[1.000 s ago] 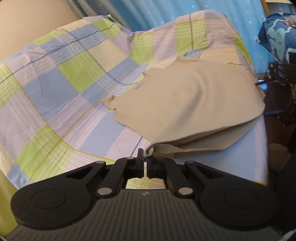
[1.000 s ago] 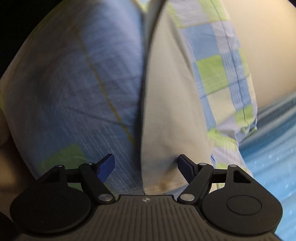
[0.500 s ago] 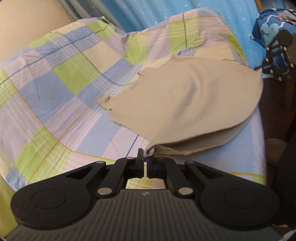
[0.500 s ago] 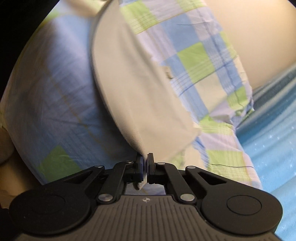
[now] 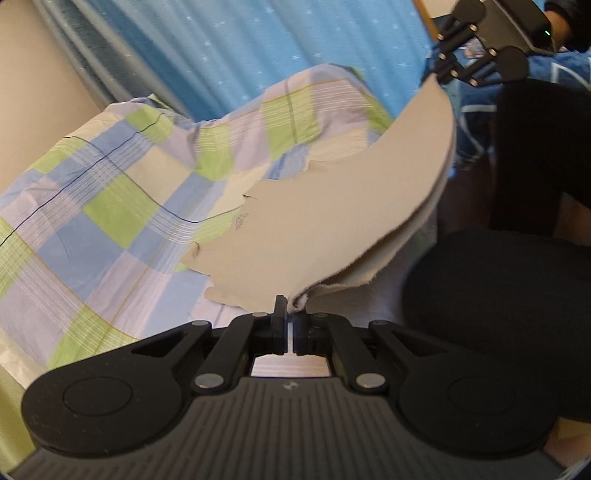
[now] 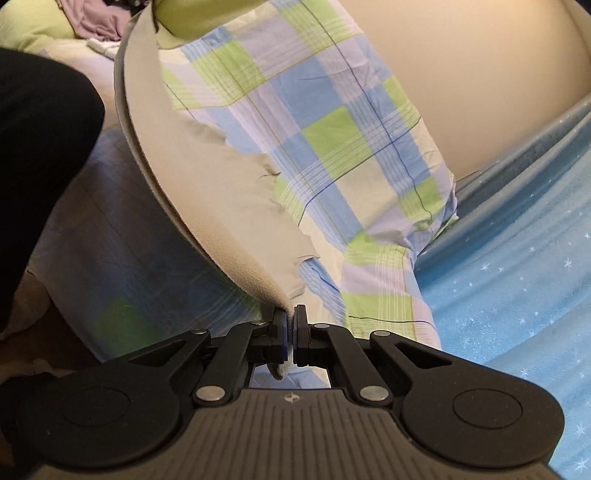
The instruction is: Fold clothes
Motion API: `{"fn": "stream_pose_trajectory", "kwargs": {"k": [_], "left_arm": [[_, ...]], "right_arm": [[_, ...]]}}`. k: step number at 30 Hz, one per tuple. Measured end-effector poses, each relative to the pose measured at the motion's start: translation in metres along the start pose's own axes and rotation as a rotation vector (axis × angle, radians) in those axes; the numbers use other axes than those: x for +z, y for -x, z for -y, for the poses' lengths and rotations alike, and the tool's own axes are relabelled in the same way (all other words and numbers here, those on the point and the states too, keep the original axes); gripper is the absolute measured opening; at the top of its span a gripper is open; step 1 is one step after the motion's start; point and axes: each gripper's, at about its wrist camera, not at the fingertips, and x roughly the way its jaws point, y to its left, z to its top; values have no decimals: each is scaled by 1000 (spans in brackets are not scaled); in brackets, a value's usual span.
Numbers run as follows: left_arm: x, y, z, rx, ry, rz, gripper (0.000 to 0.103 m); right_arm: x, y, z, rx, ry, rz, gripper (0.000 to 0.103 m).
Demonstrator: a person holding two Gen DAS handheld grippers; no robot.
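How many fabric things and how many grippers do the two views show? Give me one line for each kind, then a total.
Beige garment, held up at two corners: 1
Checked bedsheet: 1
Blue star-print curtain: 1
Purple cloth, crumpled far back: 1
Grippers, left gripper and right gripper, both shut on the garment: 2
Total: 6

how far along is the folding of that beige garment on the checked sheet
Partway. Done: the beige garment already lies doubled, two layers showing along its edge. In hand: the left gripper and right gripper each pinch a corner, lifting that edge off the checked sheet. Left: carrying it over and laying it flat.
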Motion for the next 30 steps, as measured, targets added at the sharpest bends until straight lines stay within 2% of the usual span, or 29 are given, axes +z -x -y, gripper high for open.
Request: {"fn": "stream_pose_trajectory", "kwargs": {"k": [4, 7, 9, 11, 13, 17, 19, 20, 22, 23, 24, 27, 29, 30], "left_arm": [[15, -3, -23, -20, 76, -6, 1], [32, -37, -66, -31, 169, -28, 1], [37, -71, -101, -51, 256, -40, 1], [33, -116, -137, -77, 352, -70, 1], [21, -158, -170, -120, 443, -118, 1], [-3, -245, -205, -189, 588, -204, 1], [-13, -266, -211, -203, 639, -222, 1], [-18, -273, -213, -206, 659, -227, 1], [-28, -286, -218, -212, 698, -236, 3], [-32, -289, -221, -208, 725, -233, 5], [-37, -288, -223, -196, 763, -227, 9], [-49, -282, -229, -156, 855, -199, 9], [-52, -274, -230, -154, 880, -176, 9], [-53, -270, -230, -163, 890, -163, 13]], "right_arm": [[11, 14, 18, 19, -9, 14, 0], [21, -12, 44, 40, -8, 31, 0], [24, -55, 71, 80, -62, 5, 0], [21, -113, 99, 137, -139, -65, 0], [15, -173, 120, 231, -238, -153, 0], [-2, -274, 140, 394, -389, -275, 1], [-12, -309, 142, 453, -459, -321, 3], [-17, -322, 142, 479, -487, -338, 11], [-27, -335, 142, 492, -541, -351, 28], [-32, -339, 146, 488, -578, -346, 31], [-39, -342, 154, 488, -643, -335, 31], [-64, -342, 177, 493, -871, -287, 32], [-75, -333, 182, 476, -960, -261, 35], [-79, -326, 182, 468, -980, -249, 36]]}}
